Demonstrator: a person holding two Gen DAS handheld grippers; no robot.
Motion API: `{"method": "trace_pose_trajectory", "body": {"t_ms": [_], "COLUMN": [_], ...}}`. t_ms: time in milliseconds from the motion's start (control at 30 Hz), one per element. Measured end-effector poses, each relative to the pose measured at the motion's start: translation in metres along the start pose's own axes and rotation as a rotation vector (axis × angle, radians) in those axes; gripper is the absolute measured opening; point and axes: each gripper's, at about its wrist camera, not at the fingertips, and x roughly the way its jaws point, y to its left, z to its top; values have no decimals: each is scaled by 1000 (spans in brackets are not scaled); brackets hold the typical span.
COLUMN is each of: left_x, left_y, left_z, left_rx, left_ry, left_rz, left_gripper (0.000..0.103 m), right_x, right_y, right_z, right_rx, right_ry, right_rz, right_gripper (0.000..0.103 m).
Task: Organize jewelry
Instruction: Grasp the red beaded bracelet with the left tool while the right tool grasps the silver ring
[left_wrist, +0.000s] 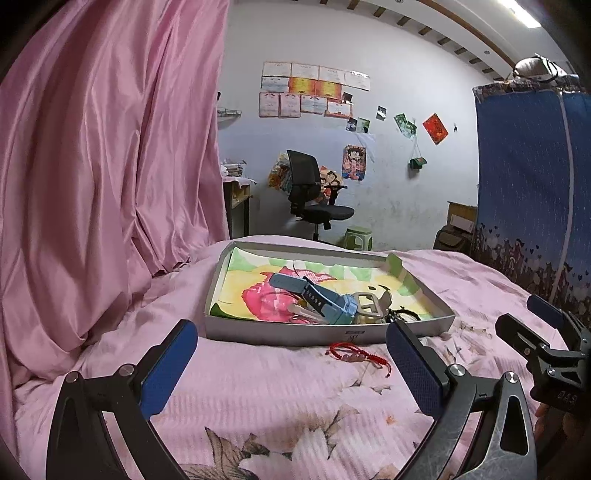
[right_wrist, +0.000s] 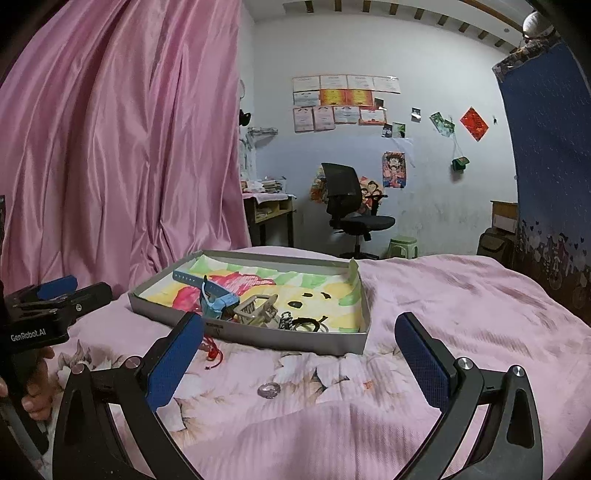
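A shallow grey box (left_wrist: 280, 334) with a colourful drawing inside lies on the pink bedspread; it also shows in the right wrist view (right_wrist: 258, 339). In it lie a blue watch (left_wrist: 317, 297), a beige hair claw (right_wrist: 258, 308) and dark hair ties (right_wrist: 308, 325). A red string bracelet (left_wrist: 354, 354) lies on the bedspread just before the box, also in the right wrist view (right_wrist: 214, 352). A silver ring (right_wrist: 269, 389) lies on the bedspread. My left gripper (left_wrist: 291, 369) is open and empty, near the bracelet. My right gripper (right_wrist: 299, 363) is open and empty, above the ring.
A pink curtain (left_wrist: 103, 166) hangs at the left. A blue wardrobe cover (left_wrist: 532, 184) stands at the right. An office chair (left_wrist: 314, 195), a green stool (left_wrist: 358, 238) and a desk stand beyond the bed.
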Motion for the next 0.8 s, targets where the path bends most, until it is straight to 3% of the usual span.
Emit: {"method": "trace_pose_trajectory", "body": {"t_ms": [167,367,600,800], "left_x": [11,41,67,91], "left_y": [-3,-4,-6,-8], "left_z": [1,0,-5,-7], "left_rx": [34,41,39,26], "left_ry": [50,215,329,429], "left_rz": [-27,-107,-164,-237], "left_gripper": [103,103,102,85], "right_x": [9,24,41,63], "right_y": [2,-5,-9,-7], "right_z": [-2,-9,-19,-29], "right_rx": [-17,-3,19,21], "right_ry": [47,130,215,318], "right_rz": [21,50,95,155], "right_gripper": [102,100,78,59]}}
